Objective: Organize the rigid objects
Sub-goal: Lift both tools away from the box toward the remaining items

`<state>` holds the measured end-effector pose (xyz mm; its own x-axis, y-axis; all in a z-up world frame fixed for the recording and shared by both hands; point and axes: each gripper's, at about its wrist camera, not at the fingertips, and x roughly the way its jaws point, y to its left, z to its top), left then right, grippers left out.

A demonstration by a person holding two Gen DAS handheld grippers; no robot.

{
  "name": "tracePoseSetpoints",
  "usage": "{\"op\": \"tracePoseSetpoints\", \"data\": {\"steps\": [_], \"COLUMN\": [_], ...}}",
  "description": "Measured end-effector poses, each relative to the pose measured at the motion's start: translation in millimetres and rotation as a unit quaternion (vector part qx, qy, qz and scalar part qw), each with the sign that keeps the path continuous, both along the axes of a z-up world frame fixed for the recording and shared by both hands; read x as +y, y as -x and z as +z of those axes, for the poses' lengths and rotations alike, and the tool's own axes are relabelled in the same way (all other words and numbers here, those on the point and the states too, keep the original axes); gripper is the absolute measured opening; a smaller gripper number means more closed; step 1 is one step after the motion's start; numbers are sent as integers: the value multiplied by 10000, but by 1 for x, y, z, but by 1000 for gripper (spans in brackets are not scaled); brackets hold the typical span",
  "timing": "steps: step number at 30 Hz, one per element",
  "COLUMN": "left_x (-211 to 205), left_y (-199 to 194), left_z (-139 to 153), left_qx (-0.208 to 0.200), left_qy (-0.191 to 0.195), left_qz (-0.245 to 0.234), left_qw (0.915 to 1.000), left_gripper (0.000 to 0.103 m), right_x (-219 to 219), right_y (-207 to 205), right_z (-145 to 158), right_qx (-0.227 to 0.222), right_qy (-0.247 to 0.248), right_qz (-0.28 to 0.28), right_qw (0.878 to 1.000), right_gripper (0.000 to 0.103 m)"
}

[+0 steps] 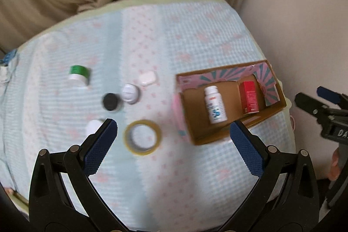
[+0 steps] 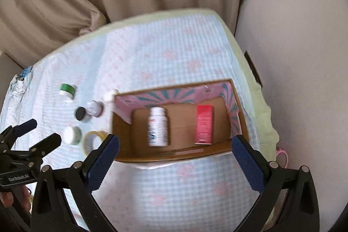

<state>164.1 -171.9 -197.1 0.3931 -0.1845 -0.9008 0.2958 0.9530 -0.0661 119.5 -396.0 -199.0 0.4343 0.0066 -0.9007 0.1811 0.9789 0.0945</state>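
free: bare bedspread (image 1: 174,177) in front of cardboard box (image 1: 274,111) | blocked: jars, tape roll (image 1: 143,137) crowd box's left | box middle open

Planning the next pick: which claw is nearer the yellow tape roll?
Left. The left claw hangs open just above the tape roll, which lies between its fingers. The right claw hangs open over the cardboard box, tape off to its left.

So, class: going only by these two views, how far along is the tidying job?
Done: a white bottle and a red carton lie in the cardboard box.
In hand: nothing. The left gripper and right gripper are both open and empty.
Left: the tape roll, green-lidded jar, black-lidded jar, white-lidded jar, small white case and one more white-lidded jar sit on the cloth.
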Motion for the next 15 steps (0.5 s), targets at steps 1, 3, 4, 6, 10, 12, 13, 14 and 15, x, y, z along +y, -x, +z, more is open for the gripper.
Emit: {"op": "tracePoseSetpoints", "data": {"steps": [1, 3, 4, 6, 10, 12, 13, 14, 15], "left_x": [14, 39, 56, 80, 142, 173, 190, 203, 221], "left_y": [4, 12, 16, 21, 24, 22, 21, 20, 18], "left_z": [9, 23, 31, 40, 53, 55, 56, 56, 54], "left_qx": [-73, -188, -292, -420, -501, -516, -515, -510, -502], "left_qy": [17, 38, 48, 71, 201, 243, 259, 268, 268], "left_qz": [32, 112, 178, 260, 443, 560, 611, 644, 679], "left_qw": [10000, 9998, 9994, 9988, 9976, 9968, 9965, 9963, 9961], "left_gripper": [103, 103, 103, 103, 103, 103, 103, 103, 103], "right_x": [10, 31, 41, 62, 105, 127, 140, 149, 160], "right_y": [5, 11, 13, 17, 27, 29, 29, 29, 29], "right_z": [10, 27, 33, 42, 54, 55, 55, 54, 53], "right_qx": [-77, -181, -206, -240, -326, -364, -371, -366, -360], "right_qy": [45, 124, 150, 193, 106, 3, -39, -61, -77], "right_qz": [-24, -23, -3, 6, 5, 23, 16, 7, -9], "right_qw": [10000, 9998, 9997, 9995, 9994, 9993, 9993, 9993, 9993], "right_gripper": [103, 103, 103, 103, 103, 103, 103, 103, 103]}}
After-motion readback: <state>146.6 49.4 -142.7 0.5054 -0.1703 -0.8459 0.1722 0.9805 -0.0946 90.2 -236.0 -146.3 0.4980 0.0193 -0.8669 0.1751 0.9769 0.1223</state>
